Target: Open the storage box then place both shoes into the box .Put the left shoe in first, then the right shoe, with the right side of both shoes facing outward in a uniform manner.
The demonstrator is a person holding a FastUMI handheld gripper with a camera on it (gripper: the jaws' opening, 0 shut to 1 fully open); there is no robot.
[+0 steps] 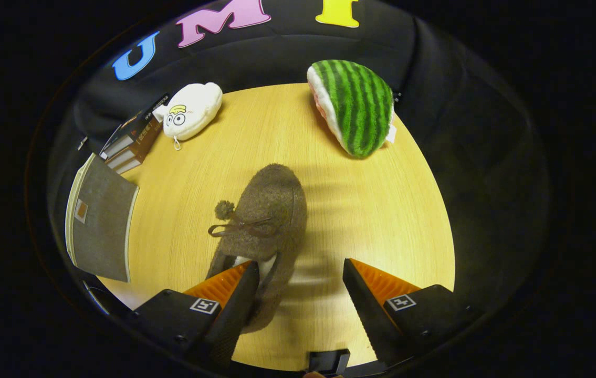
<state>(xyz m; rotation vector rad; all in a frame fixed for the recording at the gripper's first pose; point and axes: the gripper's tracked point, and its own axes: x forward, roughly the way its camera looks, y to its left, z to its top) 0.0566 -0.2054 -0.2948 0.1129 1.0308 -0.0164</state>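
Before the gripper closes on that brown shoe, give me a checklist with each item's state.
1. Gripper open: ok, its fingers stand wide apart.
2. Brown shoe between the fingers: not ok, its heel lies at the left finger, with bare table in the gap.
3. Both fingers pressing on the shoe: not ok.
4. Shoe upright, sole down: ok, bow and pompom face up.
5. Which shoe, left or right: cannot tell.
6. Watermelon plush and white plush clear of the shoe: ok, both lie well beyond it.
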